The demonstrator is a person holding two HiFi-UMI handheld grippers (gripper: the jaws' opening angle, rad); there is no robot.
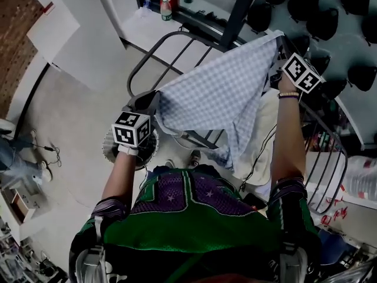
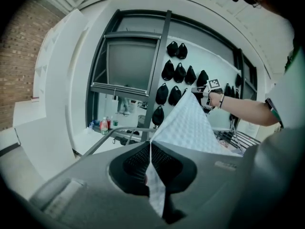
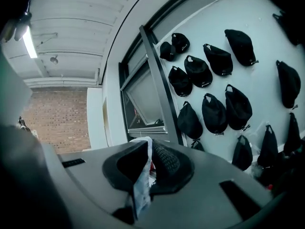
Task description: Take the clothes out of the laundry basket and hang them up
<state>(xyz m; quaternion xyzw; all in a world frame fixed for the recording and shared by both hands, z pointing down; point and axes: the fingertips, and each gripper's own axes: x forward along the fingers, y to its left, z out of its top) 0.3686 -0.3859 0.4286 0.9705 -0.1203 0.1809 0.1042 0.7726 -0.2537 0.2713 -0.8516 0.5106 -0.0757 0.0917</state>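
We hold pale blue checked cloth (image 1: 218, 99) stretched above dark metal drying rack (image 1: 177, 40): left gripper (image 1: 144, 102) and right gripper (image 1: 281, 69) each clamped tight on corner.

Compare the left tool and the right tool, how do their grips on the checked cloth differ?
The left tool pinches the near corner of the checked cloth, close to the person; the right tool pinches its far corner, arm stretched out. Beyond the left tool the cloth fans wide; at the right tool only a bunched scrap shows. Both are shut on it.
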